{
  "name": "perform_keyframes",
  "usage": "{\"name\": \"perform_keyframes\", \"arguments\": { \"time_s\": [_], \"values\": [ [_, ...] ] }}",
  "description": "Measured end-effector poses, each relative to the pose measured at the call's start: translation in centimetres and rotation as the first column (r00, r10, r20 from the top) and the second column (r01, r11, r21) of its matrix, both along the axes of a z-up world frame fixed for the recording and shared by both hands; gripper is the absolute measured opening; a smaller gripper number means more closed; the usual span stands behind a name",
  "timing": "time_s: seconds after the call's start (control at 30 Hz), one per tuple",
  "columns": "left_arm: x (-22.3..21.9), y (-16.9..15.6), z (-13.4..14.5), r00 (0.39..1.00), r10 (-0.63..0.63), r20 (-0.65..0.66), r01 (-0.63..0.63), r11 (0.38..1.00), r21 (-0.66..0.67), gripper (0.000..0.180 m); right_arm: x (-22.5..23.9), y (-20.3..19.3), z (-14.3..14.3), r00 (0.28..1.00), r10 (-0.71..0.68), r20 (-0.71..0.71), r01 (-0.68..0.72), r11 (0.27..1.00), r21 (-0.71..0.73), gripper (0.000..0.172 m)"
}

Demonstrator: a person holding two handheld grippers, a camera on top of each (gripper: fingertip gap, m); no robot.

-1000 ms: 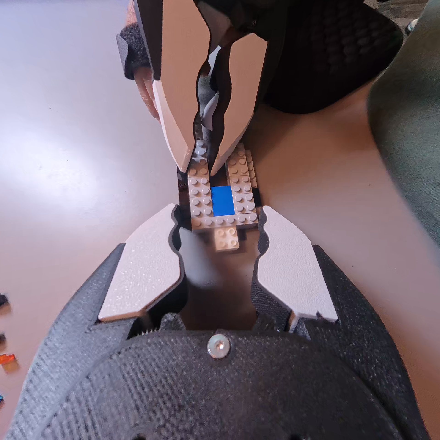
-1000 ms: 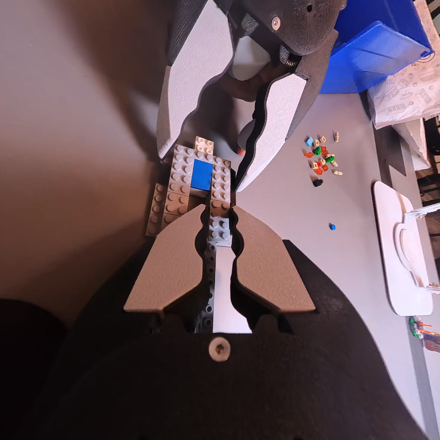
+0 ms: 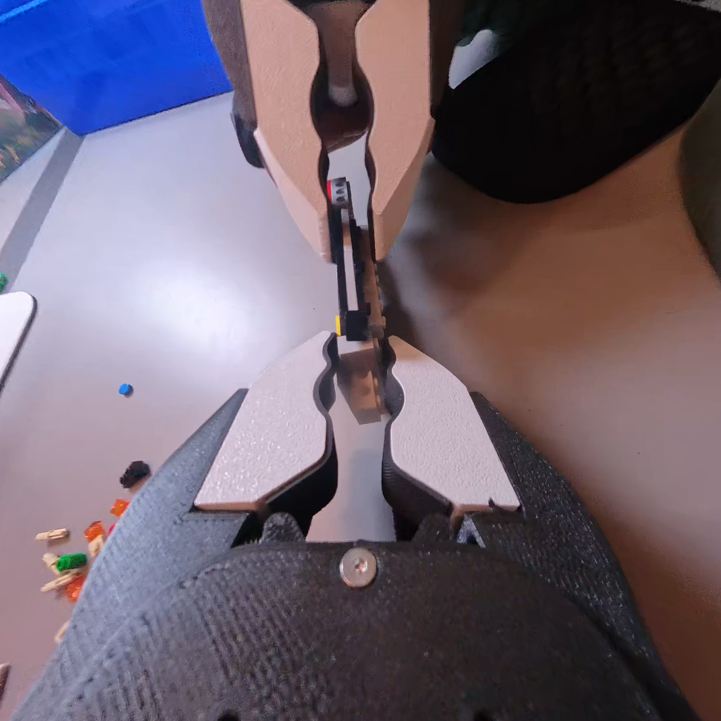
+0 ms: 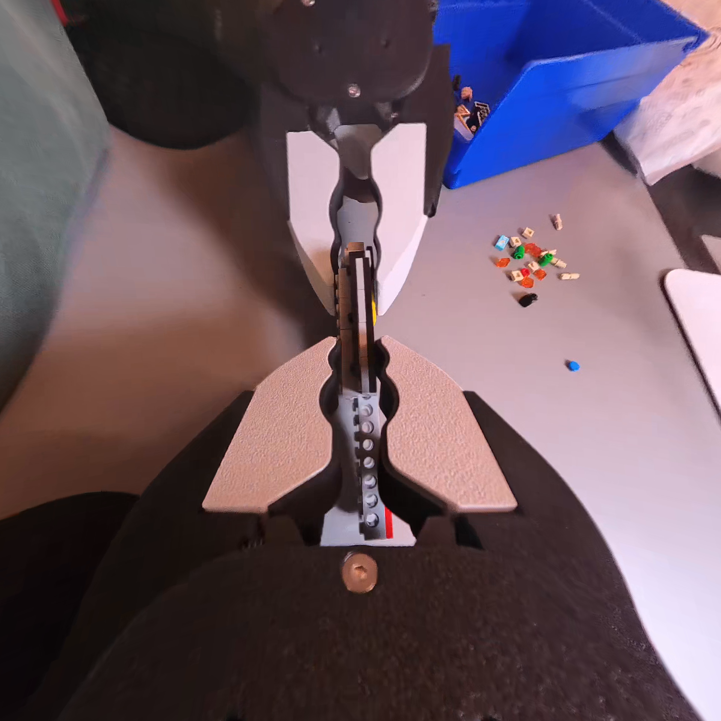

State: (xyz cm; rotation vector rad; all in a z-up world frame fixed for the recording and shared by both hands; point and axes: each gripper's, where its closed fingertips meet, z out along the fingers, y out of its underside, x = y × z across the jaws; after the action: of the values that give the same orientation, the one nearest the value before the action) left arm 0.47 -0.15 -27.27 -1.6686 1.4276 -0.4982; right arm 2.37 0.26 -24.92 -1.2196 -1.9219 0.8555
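Observation:
A brick assembly [image 3: 357, 288] of grey, tan and black plates, with a small yellow part and a red end, hangs on edge above the table. It is held between the two grippers. My left gripper [image 3: 361, 351] is shut on its near tan end. My right gripper [image 3: 351, 249] faces it from the far side and is shut on the other end. In the right wrist view, my right gripper [image 4: 357, 351] clamps the assembly [image 4: 357, 312]. A grey beam with holes [image 4: 368, 464] runs back between its fingers. The left gripper [image 4: 357, 304] grips the far end there.
A blue bin [image 4: 546, 97] stands at the back right of the grey table [image 4: 507, 429]. Several small loose pieces [image 4: 534, 261], a black piece [image 4: 527, 299] and a blue stud [image 4: 572, 365] lie to the right. A white tray [image 4: 698, 331] is at the right edge. A person's dark clothing [image 3: 565, 97] is behind. Left and right tips are no more than a few centimetres apart.
My left gripper closed from wide open onto the assembly's near end. The assembly lay flat with studs up; it now stands on edge between both grippers.

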Motion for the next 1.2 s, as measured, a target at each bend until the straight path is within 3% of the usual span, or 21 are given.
{"name": "perform_keyframes", "arguments": {
  "time_s": [0.2,0.37,0.5,0.67,0.73,0.8,0.9,0.97,1.03,1.2],
  "values": [
    [-0.6,0.1,-0.6,0.990,0.045,0.136,-0.002,0.953,-0.302,0.022,0.2,-1.2,0.8,0.992,0.088,-0.089,-0.053,0.938,0.343,0.015],
    [-0.6,0.9,-0.7,0.973,0.129,0.191,-0.017,0.867,-0.499,0.024,1.6,-1.3,1.3,0.994,0.095,-0.062,-0.087,0.989,0.118,0.016],
    [-1.0,3.0,-1.0,0.974,0.185,0.131,-0.106,0.884,-0.455,0.037,2.3,0.7,1.3,1.000,0.001,-0.030,-0.006,0.988,-0.156,0.016],
    [-1.8,4.6,-1.0,0.978,0.204,0.048,-0.185,0.950,-0.252,0.047,2.3,2.6,1.2,0.995,-0.102,0.000,0.090,0.878,-0.470,0.016],
    [-1.7,4.4,0.8,0.980,0.175,0.098,-0.156,0.971,-0.180,0.045,2.1,2.8,1.7,0.993,-0.120,-0.016,0.091,0.829,-0.552,0.016],
    [-0.9,3.2,2.8,0.966,0.130,0.222,-0.077,0.969,-0.234,0.040,1.8,2.7,2.5,0.990,-0.129,-0.055,0.070,0.794,-0.604,0.016],
    [0.5,1.9,5.2,0.908,0.117,0.401,0.027,0.942,-0.335,0.034,1.1,2.4,3.2,0.981,-0.154,-0.116,0.061,0.818,-0.571,0.016],
    [1.0,1.7,5.8,0.888,0.123,0.442,0.038,0.940,-0.338,0.031,0.4,1.8,3.5,0.974,-0.155,-0.166,0.054,0.868,-0.494,0.016],
    [1.2,1.5,6.1,0.893,0.097,0.439,0.035,0.959,-0.283,0.020,-0.1,1.3,3.7,0.966,-0.161,-0.203,0.062,0.905,-0.421,0.016],
    [1.3,1.0,6.1,0.942,0.034,0.335,0.006,0.993,-0.118,0.020,-0.3,0.8,3.3,0.968,-0.133,-0.214,0.066,0.953,-0.294,0.016]
  ]
}}
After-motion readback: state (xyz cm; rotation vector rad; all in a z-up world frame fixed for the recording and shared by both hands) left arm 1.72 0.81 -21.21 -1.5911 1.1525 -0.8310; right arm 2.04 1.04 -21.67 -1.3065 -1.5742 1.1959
